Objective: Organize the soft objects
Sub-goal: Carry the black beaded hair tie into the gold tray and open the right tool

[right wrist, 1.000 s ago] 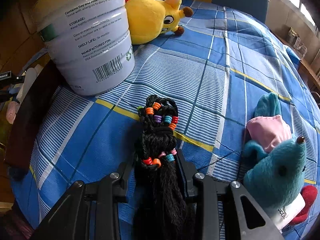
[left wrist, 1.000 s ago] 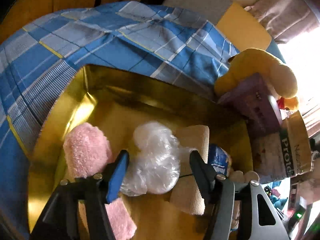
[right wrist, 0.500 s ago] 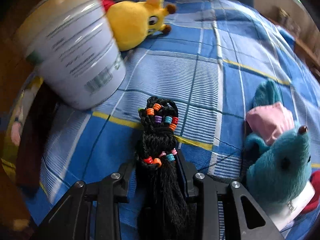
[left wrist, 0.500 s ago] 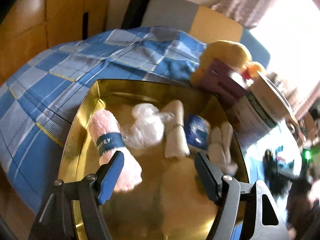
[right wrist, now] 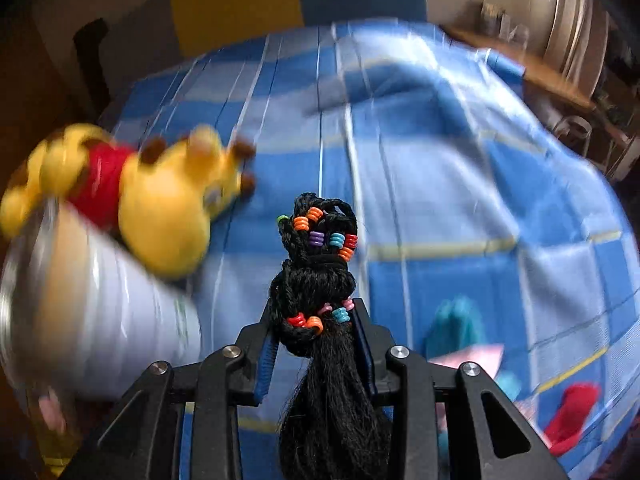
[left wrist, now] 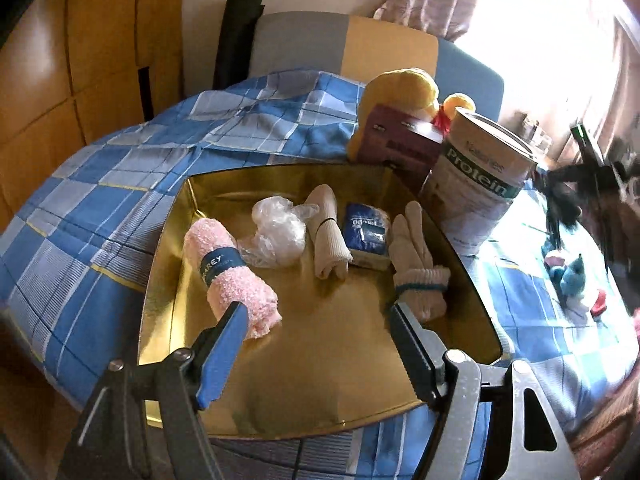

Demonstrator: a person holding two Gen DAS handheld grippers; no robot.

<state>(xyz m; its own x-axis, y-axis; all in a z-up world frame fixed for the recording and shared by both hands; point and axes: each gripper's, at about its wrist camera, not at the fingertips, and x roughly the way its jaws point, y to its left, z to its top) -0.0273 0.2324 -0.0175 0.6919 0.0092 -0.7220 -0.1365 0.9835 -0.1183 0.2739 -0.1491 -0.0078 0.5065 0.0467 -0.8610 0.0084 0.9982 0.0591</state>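
Braided hair (right wrist: 316, 280), black with coloured beads, is clamped in the right gripper (right wrist: 316, 332) above the checked tablecloth (right wrist: 460, 208). The left gripper (left wrist: 316, 320) gapes empty over the gold tray (left wrist: 320, 360). Loose strands could slip free or snag the protein tin (left wrist: 476, 188).

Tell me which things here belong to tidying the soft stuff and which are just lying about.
Job:
gold tray
pink towel roll
plastic bag
glove
beaded black braids
yellow plush

Lying about:
protein tin
maroon box
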